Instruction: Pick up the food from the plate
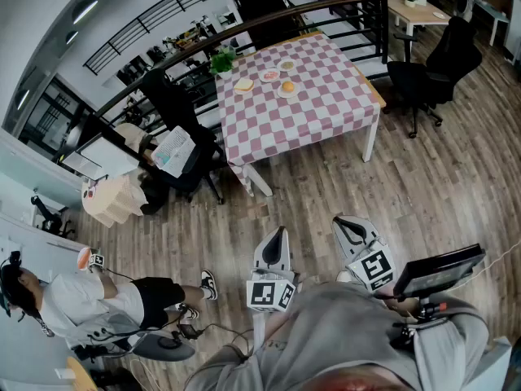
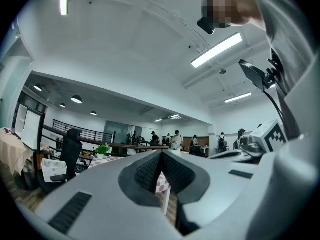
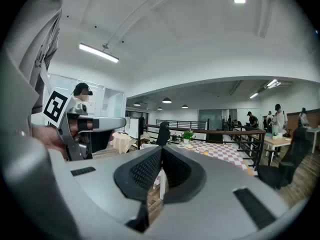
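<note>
Far ahead stands a table with a pink-and-white checked cloth (image 1: 309, 108). On its far side lie several small plates of food: bread on one (image 1: 244, 85), something orange on another (image 1: 286, 88). Both grippers are held low, close to my body and well short of the table. In the head view my left gripper (image 1: 280, 233) and my right gripper (image 1: 343, 221) point toward the table. Their jaws are shut with nothing between them. The right gripper view has the table (image 3: 222, 152) small in the distance; the left gripper view shows a strip of the cloth (image 2: 162, 183) below its jaws.
A potted plant (image 1: 221, 59) sits at the table's far left corner. Black office chairs stand left (image 1: 175, 133) and right (image 1: 431, 63) of the table. A dark railing (image 1: 326, 10) runs behind it. A person (image 1: 89, 304) sits at the lower left. Wooden floor lies between me and the table.
</note>
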### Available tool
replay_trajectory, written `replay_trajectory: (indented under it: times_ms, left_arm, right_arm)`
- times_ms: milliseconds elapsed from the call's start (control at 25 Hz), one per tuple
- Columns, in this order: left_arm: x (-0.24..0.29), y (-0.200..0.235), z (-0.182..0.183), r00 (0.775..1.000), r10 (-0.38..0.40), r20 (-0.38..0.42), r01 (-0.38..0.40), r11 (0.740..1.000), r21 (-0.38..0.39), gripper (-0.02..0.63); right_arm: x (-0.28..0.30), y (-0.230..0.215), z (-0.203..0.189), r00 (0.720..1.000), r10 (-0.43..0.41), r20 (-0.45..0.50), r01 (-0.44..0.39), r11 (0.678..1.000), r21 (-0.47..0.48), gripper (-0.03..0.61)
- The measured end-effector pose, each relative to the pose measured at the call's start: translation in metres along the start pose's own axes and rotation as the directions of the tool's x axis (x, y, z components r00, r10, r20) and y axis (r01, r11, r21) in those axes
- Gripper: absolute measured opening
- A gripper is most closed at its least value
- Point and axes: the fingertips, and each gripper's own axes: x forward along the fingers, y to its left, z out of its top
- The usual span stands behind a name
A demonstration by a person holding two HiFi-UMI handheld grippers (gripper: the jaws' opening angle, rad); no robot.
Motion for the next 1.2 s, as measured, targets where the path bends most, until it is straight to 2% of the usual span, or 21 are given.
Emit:
replay_trajectory:
  times_ms: [240, 400, 680, 880, 1200]
  left_arm:
    - [0.02, -0.019, -0.006, 1.0, 0.018, -0.017, -0.018, 1.0, 0.023, 0.008]
    - [0.024, -0.026, -0.014, 0.998, 0.043, -0.04, -0.043, 0.999, 0.021, 0.008]
    - [0.018, -0.015, -0.023, 0.995, 0.09, -0.038, -0.09, 0.996, 0.008, 0.008]
    - [0.019, -0.003, -0.027, 0.994, 0.108, -0.034, -0.108, 0.994, -0.007, 0.008]
    - [0.045, 0.017, -0.04, 0.999, 0.035, -0.04, -0.036, 0.999, -0.04, 0.009]
  right_arm:
    - [-0.013, -0.035, 0.0, 0.995, -0.049, 0.083, 0.047, 0.999, 0.028, 0.015]
    - [-0.019, -0.05, 0.001, 0.997, -0.038, 0.072, 0.038, 0.999, 0.002, 0.014]
    - [-0.004, -0.07, 0.002, 0.988, -0.092, 0.127, 0.078, 0.991, 0.113, 0.015]
    - [0.009, -0.074, 0.005, 0.986, -0.108, 0.13, 0.09, 0.987, 0.134, 0.015]
    - [0.039, -0.079, -0.003, 0.986, -0.152, 0.067, 0.142, 0.979, 0.145, 0.015]
